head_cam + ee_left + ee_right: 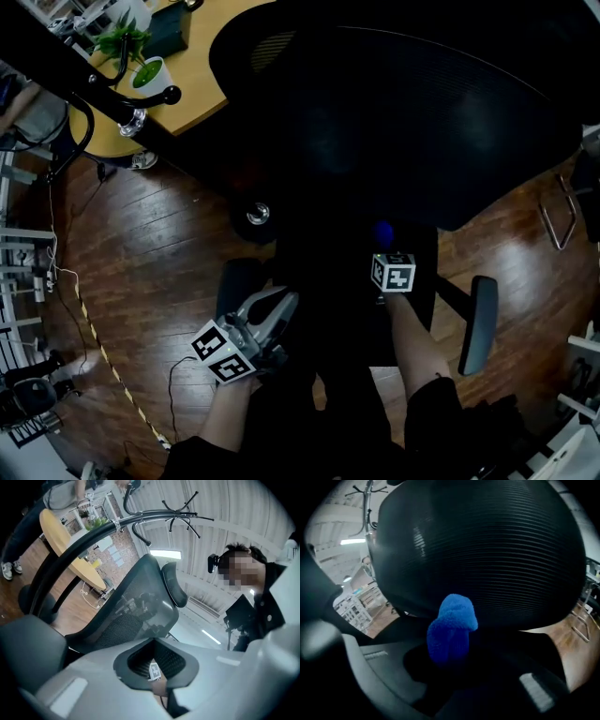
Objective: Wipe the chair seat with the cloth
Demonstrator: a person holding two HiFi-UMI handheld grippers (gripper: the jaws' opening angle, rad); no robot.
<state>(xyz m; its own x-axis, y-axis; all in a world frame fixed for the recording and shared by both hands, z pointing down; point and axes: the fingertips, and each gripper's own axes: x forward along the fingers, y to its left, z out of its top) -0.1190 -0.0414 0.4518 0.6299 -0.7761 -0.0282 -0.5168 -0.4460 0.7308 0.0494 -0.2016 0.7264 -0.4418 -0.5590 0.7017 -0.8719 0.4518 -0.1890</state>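
Note:
A black office chair fills the head view, its wide ribbed mesh panel point(403, 112) at the top and two armrests point(483, 323) below. The seat point(352, 305) between them is too dark to make out. My right gripper point(384, 246) is shut on a bunched blue cloth point(382, 232), held at the mesh panel's lower edge. In the right gripper view the cloth point(452, 630) sticks up in front of the mesh point(487, 550); I cannot tell if they touch. My left gripper point(279, 307) hangs by the left armrest point(239, 281), jaws shut with nothing held.
A round wooden table point(192, 89) with a potted plant point(148, 72) stands at the upper left, crossed by a black coat-stand pole point(84, 80). A caster point(258, 214) shows under the chair. Wooden floor point(141, 244) carries a cable and striped tape. A metal frame point(560, 216) is at right.

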